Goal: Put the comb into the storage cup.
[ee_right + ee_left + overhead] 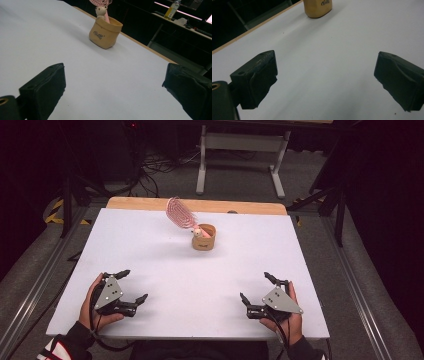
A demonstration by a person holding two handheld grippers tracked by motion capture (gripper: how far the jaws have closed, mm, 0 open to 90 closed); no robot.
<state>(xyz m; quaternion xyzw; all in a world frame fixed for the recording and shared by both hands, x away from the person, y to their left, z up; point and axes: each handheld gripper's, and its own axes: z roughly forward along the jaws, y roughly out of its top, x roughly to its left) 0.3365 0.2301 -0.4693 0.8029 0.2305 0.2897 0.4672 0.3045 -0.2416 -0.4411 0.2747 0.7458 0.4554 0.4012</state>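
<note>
Your left gripper (pixel 134 286) rests near the front left of the white table (pixel 150 245), jaws spread wide with nothing between them. Your right gripper (pixel 256 288) sits at the front right, equally wide and empty. Count one tan pouch (pixel 203 240) well apart from both, toward the far middle, holding one pink paddle (pixel 181 213) that leans left and one small bear figure (pixel 198 232).

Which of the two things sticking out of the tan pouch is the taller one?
The pink fan; it leans up and left, well above the small bear figure at the pouch rim.
</note>
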